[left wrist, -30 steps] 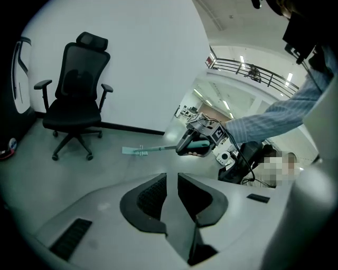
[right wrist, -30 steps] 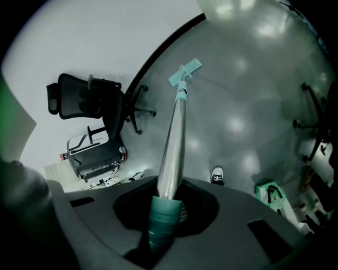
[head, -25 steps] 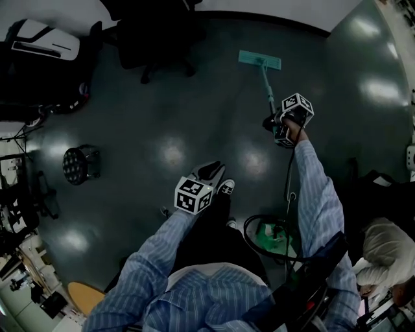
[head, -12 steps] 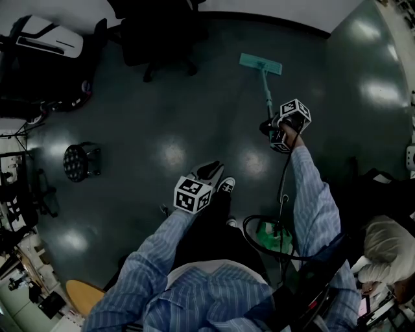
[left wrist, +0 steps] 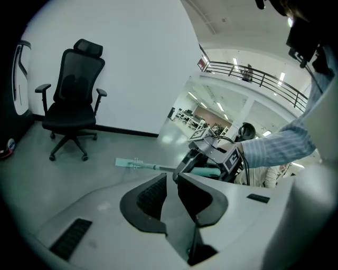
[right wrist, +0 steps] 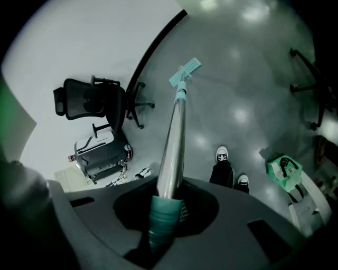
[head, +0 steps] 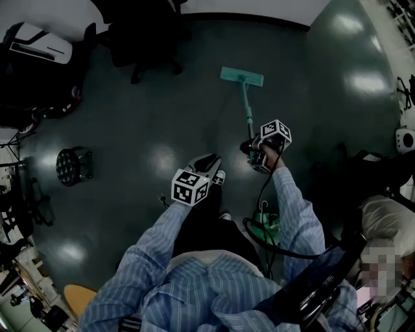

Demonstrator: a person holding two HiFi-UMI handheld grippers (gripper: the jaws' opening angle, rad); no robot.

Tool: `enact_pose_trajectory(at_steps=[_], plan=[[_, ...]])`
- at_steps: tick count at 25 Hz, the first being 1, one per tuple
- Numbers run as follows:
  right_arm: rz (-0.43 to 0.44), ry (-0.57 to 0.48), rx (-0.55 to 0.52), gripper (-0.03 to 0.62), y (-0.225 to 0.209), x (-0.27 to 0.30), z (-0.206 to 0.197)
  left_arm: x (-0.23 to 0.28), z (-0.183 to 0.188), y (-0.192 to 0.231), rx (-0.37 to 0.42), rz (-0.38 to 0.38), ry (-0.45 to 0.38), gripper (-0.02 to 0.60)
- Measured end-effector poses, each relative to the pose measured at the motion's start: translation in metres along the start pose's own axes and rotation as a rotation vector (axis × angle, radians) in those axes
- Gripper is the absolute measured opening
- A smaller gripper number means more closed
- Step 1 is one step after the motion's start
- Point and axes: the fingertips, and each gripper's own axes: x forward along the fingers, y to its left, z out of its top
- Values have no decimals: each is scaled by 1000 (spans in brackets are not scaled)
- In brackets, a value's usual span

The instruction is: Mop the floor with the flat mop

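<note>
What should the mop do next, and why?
Probably pull the mop head back toward the shoes. The right gripper is shut on the handle, the head lies flat far out ahead, and the floor between looks open for a stroke.

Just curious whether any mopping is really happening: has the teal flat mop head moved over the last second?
Yes. The teal flat mop head has slid back toward the person, farther from the white wall at the head view's top.
</note>
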Motion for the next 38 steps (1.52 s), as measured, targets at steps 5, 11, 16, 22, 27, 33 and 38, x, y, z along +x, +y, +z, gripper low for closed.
enact_pose_trajectory(at_steps=[5, 11, 16, 22, 27, 33, 38], plan=[[11, 12, 5, 54, -37, 6, -76, -8, -20, -33, 23, -18, -7, 69], [38, 30, 23, 54, -80, 8, -155, -24, -55, -85, 39, -27, -20, 69], [62, 42, 47, 54, -110, 3, -220, -46, -81, -127, 45, -31, -35, 69], [114, 45, 74, 54, -154, 5, -285, -74, -130, -161, 50, -11, -50, 69], [108, 50, 59, 55, -189, 5, -333, -97, -167, -190, 61, 0, -43, 69], [86, 63, 48, 54, -224, 3, -380, -121, -208, -219, 99, -10, 16, 69], [77, 66, 45, 54, -239, 3, -405, -129, -220, -229, 119, -23, 41, 69]])
